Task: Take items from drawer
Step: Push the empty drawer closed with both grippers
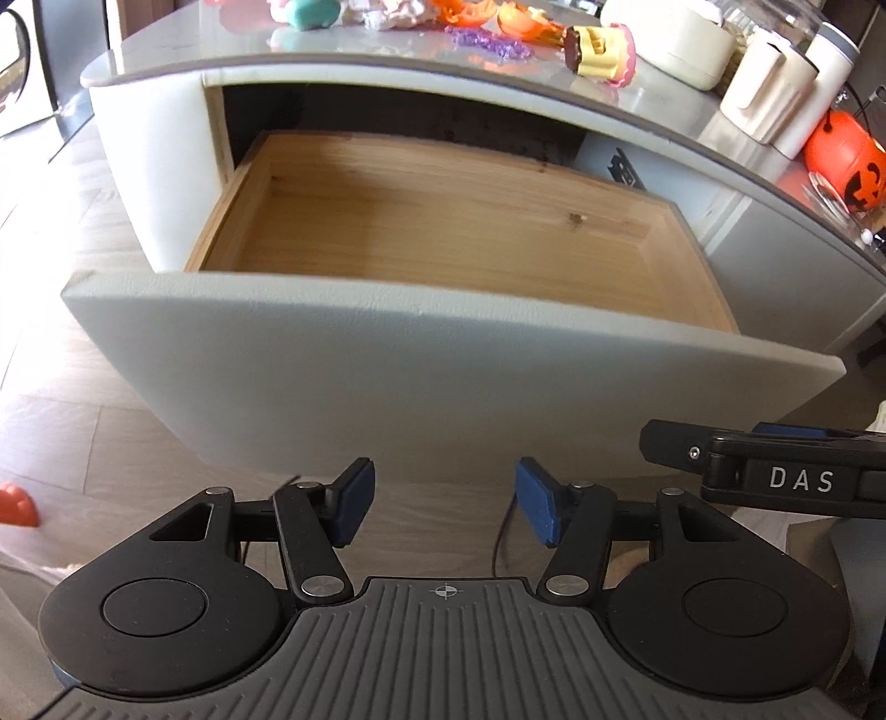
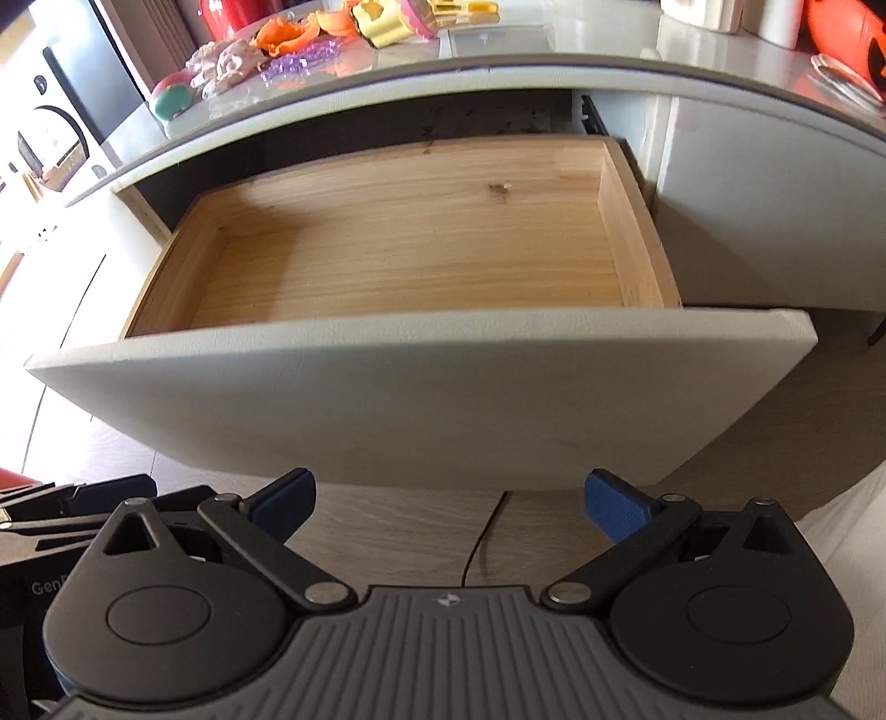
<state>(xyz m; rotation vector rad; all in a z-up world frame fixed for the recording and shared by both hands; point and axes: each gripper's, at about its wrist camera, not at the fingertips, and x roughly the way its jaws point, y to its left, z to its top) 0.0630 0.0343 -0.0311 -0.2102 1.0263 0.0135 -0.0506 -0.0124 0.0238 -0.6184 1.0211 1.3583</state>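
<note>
Nearest to me, the left gripper (image 1: 440,507) hung low in front of the cabinet with its blue-padded fingers spread apart and nothing between them. The right gripper (image 2: 447,507) was just beside it, to its right, its blue pads spread wider still and equally bare; its black body, lettered "DAS", poked into the left camera's view from the right edge. Below both lay a pale wood-look floor (image 2: 398,531), with a thin dark cable (image 2: 480,545) trailing across it.

Just past the fingertips stood the drawer (image 2: 421,243), pulled well out from the cabinet. Its front panel (image 1: 387,382) was a broad, gently curved slab in off-white, plain with no handle showing. Behind that the box was bare light wood, with clear grain running across the bottom and a small knot toward the right rear. No items showed on the wooden bottom in either view. A metal runner (image 1: 626,171) showed at the drawer's right rear.

Farther back, the glossy grey tabletop (image 1: 332,50) carried a scatter of things: a teal toy (image 1: 313,14), orange plastic pieces (image 1: 468,11), purple beads (image 1: 490,44), a yellow and pink toy (image 1: 601,52), cream canisters (image 1: 775,88) and an orange pumpkin bucket (image 1: 847,160) at the far right
</note>
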